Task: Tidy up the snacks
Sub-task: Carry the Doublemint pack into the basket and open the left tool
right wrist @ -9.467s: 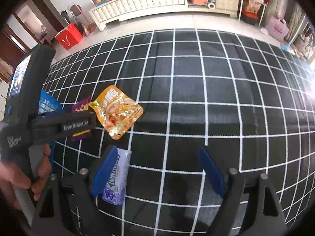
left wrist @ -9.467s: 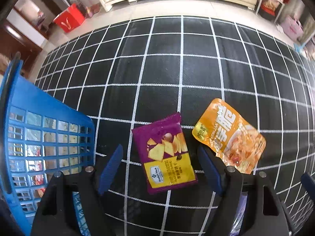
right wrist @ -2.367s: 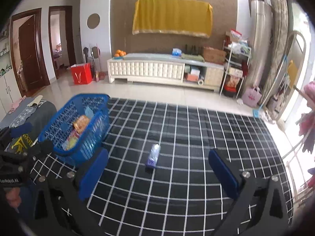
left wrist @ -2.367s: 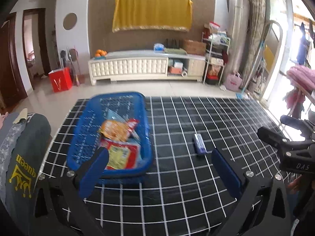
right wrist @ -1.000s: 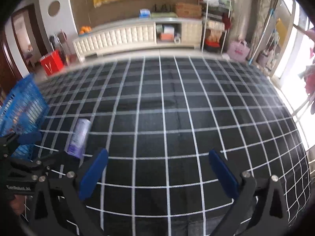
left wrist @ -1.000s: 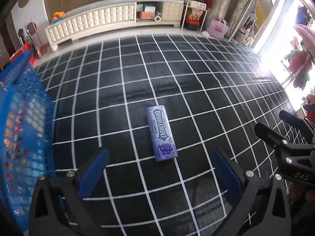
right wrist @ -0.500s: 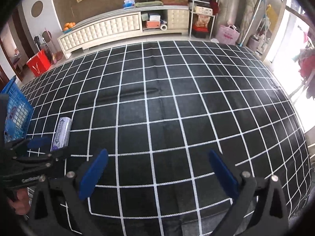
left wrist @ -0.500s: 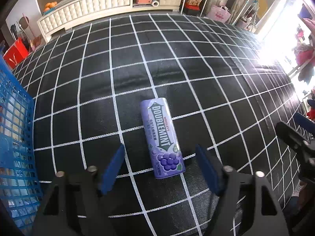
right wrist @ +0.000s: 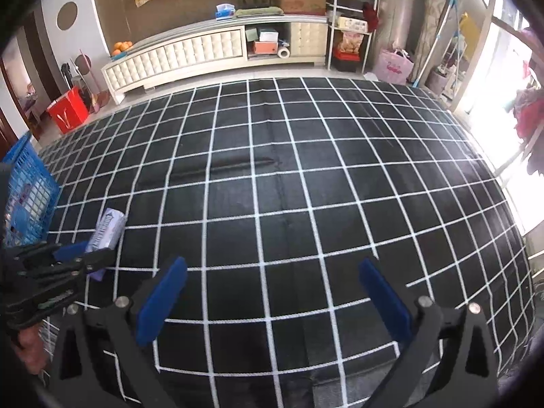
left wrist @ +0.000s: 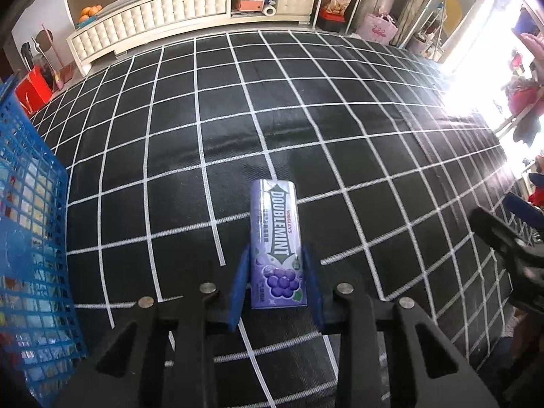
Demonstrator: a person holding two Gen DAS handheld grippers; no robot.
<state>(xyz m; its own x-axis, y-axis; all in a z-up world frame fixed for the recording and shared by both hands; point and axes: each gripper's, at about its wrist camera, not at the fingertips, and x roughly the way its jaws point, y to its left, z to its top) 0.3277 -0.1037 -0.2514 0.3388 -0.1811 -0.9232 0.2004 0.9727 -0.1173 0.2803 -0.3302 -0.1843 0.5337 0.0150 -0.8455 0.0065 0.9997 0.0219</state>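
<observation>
One purple rectangular Doublemint gum pack [left wrist: 276, 243] on the black white-gridded cloth [left wrist: 340, 142]. One blue plastic lattice basket [left wrist: 30, 238] at the cloth's left edge. Two black grippers with blue finger pads: left gripper [left wrist: 275, 284], right gripper [right wrist: 272, 295].

A black cloth [right wrist: 306, 187] with a white grid covers the table. Beyond its far edge, a long white cabinet [right wrist: 190, 54] stands along the wall with oranges [right wrist: 121, 47] on top. A red bag [right wrist: 68, 110] sits on the floor off the far left corner, a pink bag [right wrist: 394, 66] off the far right.
</observation>
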